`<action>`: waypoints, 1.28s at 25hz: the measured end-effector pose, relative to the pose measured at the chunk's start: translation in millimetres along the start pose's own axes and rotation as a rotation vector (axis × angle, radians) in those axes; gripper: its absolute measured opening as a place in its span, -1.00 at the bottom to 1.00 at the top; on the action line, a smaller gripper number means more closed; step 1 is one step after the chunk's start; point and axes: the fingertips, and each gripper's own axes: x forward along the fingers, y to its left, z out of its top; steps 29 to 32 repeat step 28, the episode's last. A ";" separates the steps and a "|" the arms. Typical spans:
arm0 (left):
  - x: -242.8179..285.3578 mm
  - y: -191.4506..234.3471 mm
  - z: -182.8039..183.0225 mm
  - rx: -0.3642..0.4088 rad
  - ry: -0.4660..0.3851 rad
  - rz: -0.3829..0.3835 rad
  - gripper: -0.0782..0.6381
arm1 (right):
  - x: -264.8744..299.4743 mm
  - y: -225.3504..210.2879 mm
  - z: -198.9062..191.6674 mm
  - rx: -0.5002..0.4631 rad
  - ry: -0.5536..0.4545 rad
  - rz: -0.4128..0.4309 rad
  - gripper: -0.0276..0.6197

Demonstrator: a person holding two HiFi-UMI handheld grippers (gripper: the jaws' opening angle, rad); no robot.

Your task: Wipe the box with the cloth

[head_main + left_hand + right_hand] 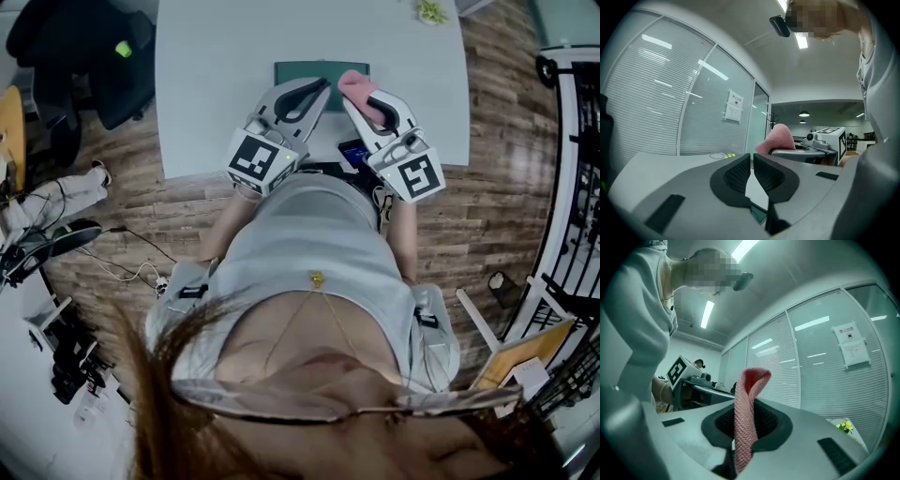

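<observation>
a: where's the box (pixel 300 72) right now?
b: flat on the white table (pixel 216 94), dark green, square to the person, just past the tips of both tools. nothing rests on it that i can see.
a: and the cloth (pixel 743 427)?
b: pink knit, pinched in the right gripper (pixel 364 99). the jaws clamp a fold, so one end stands up in a loop above the pads and the rest hangs below. held by the middle like that, i'd guess a loose end is meant to drag over the box.
a: the left gripper (pixel 751 165)?
b: pressed together, only a sliver of a gap, nothing in it. it sits just beside the right one, both aimed roughly level across the table rather than down at it. my read is that it's free to steady the box while the other wipes.
a: so is wiping under way?
b: i judge not; the cloth looks clear of the box, above it.
a: the room?
b: an office. the tabletop is smooth, pale and mostly bare, with a small green plant (pixel 432 11) at the far edge. wood-plank floor (pixel 487 216), a black chair (pixel 89 56) to the left, cables (pixel 131 258) trailing near it. beyond the table runs a glass partition (pixel 670 108) with closed blinds and a paper notice (pixel 734 106) stuck on it. strip lights (pixel 801 40) glow overhead.
</observation>
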 end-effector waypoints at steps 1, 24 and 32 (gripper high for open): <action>0.2 -2.1 -0.5 -0.001 0.001 0.001 -0.66 | -1.4 0.2 -0.5 0.001 0.003 0.002 -0.78; 2.4 -5.7 -9.1 0.002 0.027 0.022 -0.66 | -8.9 -6.1 -7.4 0.012 0.029 -0.007 -0.78; 5.4 -8.2 -8.7 0.001 0.027 0.017 -0.66 | -11.1 -8.3 -8.9 0.017 0.043 -0.010 -0.78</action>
